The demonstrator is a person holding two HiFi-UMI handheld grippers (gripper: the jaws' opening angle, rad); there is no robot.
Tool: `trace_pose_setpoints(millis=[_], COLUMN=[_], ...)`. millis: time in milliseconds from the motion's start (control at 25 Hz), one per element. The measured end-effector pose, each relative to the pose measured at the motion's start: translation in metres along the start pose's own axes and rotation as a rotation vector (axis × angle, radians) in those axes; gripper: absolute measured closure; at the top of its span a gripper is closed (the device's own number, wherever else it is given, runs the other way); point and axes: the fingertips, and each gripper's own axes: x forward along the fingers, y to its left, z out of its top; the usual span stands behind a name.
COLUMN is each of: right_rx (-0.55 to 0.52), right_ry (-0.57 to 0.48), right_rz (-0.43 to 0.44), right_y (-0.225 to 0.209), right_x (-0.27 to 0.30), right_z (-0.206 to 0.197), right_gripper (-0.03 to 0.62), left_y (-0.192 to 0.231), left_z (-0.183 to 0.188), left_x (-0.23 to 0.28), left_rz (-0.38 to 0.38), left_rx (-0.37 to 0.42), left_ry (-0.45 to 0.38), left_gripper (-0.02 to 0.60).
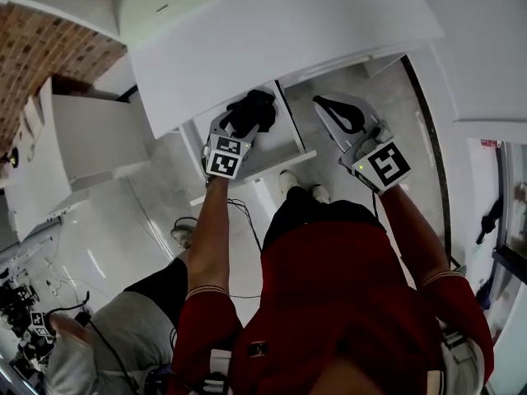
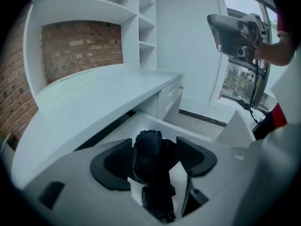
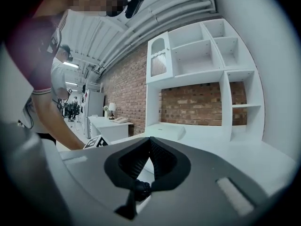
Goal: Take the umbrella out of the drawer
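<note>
My left tool [image 2: 155, 154] is spread, the black umbrella [image 1: 252, 107] sitting between its pads in the open drawer [image 1: 282, 141]. Right tool [image 1: 344, 120], at its 3 o'clock, is pressed together, empty.

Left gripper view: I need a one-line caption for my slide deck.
Open left gripper straddles the black umbrella in the white drawer under the desk.

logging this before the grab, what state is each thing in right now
drawer: pulled open under the desk
umbrella: folded, lying in the drawer
left gripper: jaws apart, umbrella between them
right gripper: jaws together, nothing between them, held off to the side of the drawer
</note>
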Motion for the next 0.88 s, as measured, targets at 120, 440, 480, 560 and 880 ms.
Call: trace_pose_setpoints(millis=[120, 440, 480, 560, 880], right_rx=[0.001, 0.009, 0.011, 0.014, 0.016], right_ry=[0.026, 0.088, 0.095, 0.108, 0.139], right_rz=[-0.025, -0.104, -0.112, -0.123, -0.141], right_y=[-0.003, -0.017, -0.018, -0.019, -0.02], right_x=[0.003, 0.0, -0.001, -0.002, -0.001], right_z=[-0.01, -0.034, -0.038, -0.044, -0.051], right_gripper=[0.582, 0.582, 0.582, 0.583, 0.582], left_y=[0.007, 0.015, 0.015, 0.015, 0.001], left_z=[-0.014, -0.052, -0.056, -0.064, -0.077], left_x=[0.026, 0.075, 0.079, 0.086, 0.105], left_rz=[-0.018, -0.063, -0.064, -0.065, -0.107], left_rx=[0.0, -0.02, -0.024, -0.03, -0.029], left_ry=[0.039, 0.147, 0.16, 0.18, 0.209], left_gripper=[0.253, 0.221, 0.219, 0.219, 0.23])
